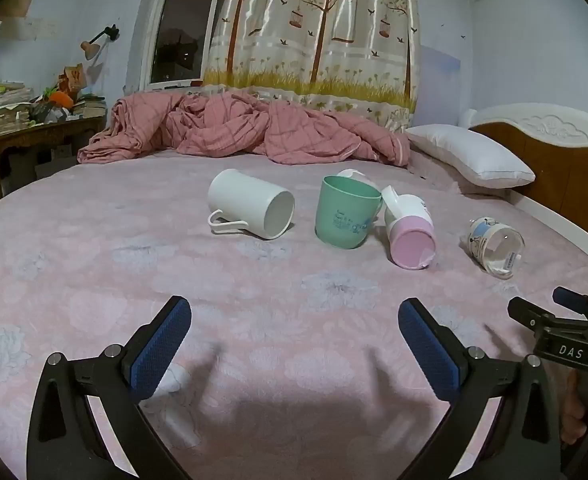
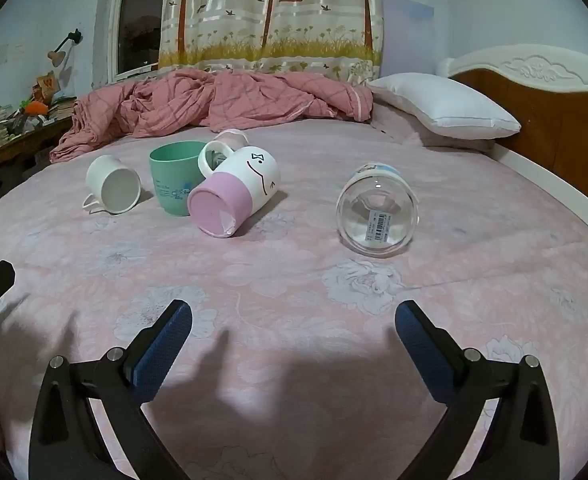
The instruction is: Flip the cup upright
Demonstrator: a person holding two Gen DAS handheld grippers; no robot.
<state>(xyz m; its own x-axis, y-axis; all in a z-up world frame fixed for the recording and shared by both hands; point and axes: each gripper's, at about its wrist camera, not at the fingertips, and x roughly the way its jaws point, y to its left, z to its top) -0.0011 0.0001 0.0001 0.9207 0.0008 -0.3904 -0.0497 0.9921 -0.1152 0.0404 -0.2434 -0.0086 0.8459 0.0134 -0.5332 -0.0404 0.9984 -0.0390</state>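
Several cups lie on a pink floral bed. A white mug [image 1: 250, 210] [image 2: 113, 190] lies on its side, base toward me. A green cup [image 1: 346, 212] [image 2: 174, 178] stands upright. A pink-and-white mug [image 1: 410, 232] [image 2: 234, 196] lies on its side beside it. A clear glass cup [image 1: 494, 246] [image 2: 378, 210] lies on its side to the right. A further pale cup [image 2: 232, 138] peeks out behind the green one. My left gripper [image 1: 294, 320] and right gripper [image 2: 294, 322] are both open, empty, hovering over the bed short of the cups.
A rumpled pink quilt [image 1: 246, 128] lies at the back of the bed, a white pillow [image 1: 470, 156] and wooden headboard [image 1: 554, 168] at the right. A cluttered desk [image 1: 34, 120] stands at the left. The right gripper shows at the edge of the left wrist view [image 1: 566, 320].
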